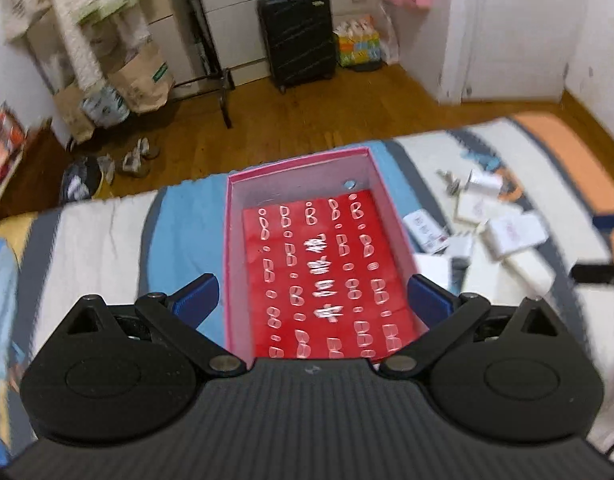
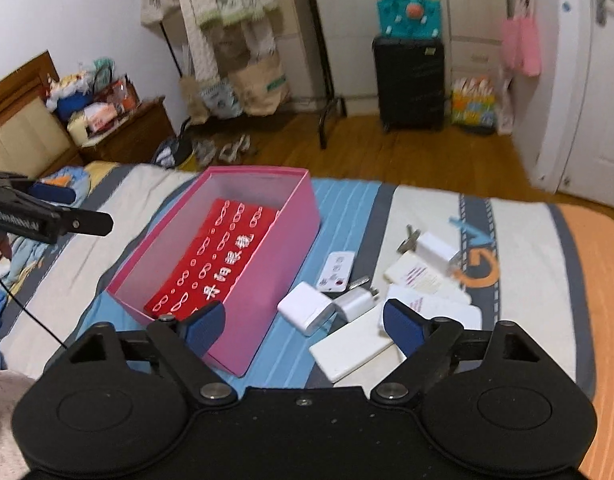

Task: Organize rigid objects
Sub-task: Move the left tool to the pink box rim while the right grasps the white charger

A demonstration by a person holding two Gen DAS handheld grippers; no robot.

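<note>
Blue-padded and spread wide, the right gripper [image 2: 305, 326] holds nothing as it hangs over a cluster of small white things on the bed [image 2: 519, 248]. Between its pads sit a square white charger [image 2: 306, 307] and a smaller plug adapter [image 2: 357, 300]; a flat white card [image 2: 353, 350] lies just beneath at about five o'clock of the charger. Further out, toward one o'clock, are more white boxes and a key. The pink box [image 2: 267, 264] stands at ten o'clock, a red printed case [image 2: 211, 264] already lying inside. The left gripper [image 1: 313, 296] is open too, empty, straddling that box. My worry is crowding: the pieces touch, so closing could catch two at once or nudge the adapter aside. The soft bedding may also let the flat card slip under a pad.
</note>
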